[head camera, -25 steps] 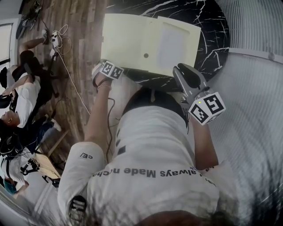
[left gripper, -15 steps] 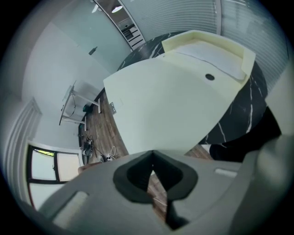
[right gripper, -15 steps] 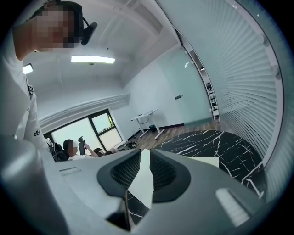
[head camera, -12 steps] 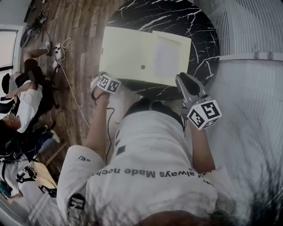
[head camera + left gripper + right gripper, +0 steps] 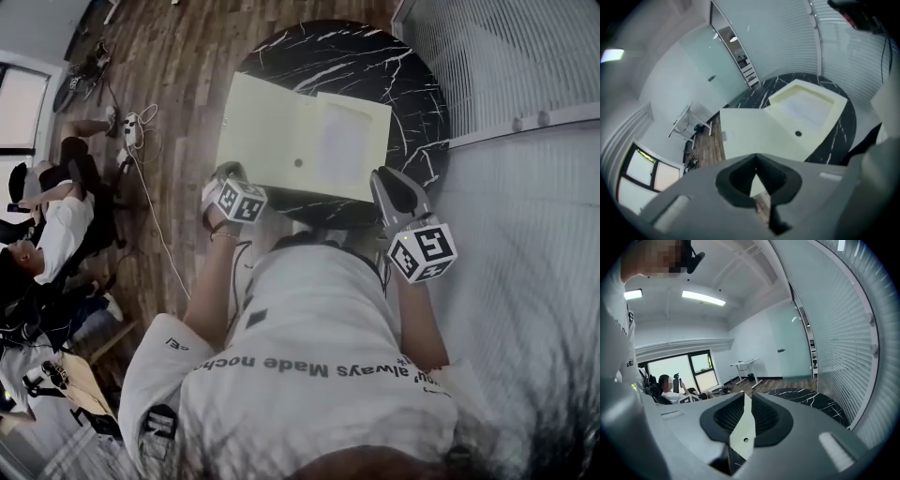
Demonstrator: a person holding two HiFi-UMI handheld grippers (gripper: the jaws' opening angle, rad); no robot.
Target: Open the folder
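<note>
Left gripper view shows the left gripper (image 5: 754, 158) with its jaws drawn together at the tips. Only a small wedge of daylight sits behind them and nothing is caught there. The right gripper (image 5: 744, 394) is just as narrow: its jaws have just been closing, and they hold nothing. Both are held off the table (image 5: 417, 112), on the person's side of it.

The folder (image 5: 277, 127) lies spread open and flat on the table, so the task looks finished. Its far-left corner seems to hang past the table's rim.

That overhang is the likely trouble. A gripper swinging across and catching the loose corner could drag the folder off the table or flip a leaf shut again.

From the head view, the person's torso covers the table's near rim, so how much of the folder's near edge is supported stays unclear. Whether the paler panel beside the small dark stud (image 5: 298, 162) is a pocket or a loose sheet cannot be told.
</note>
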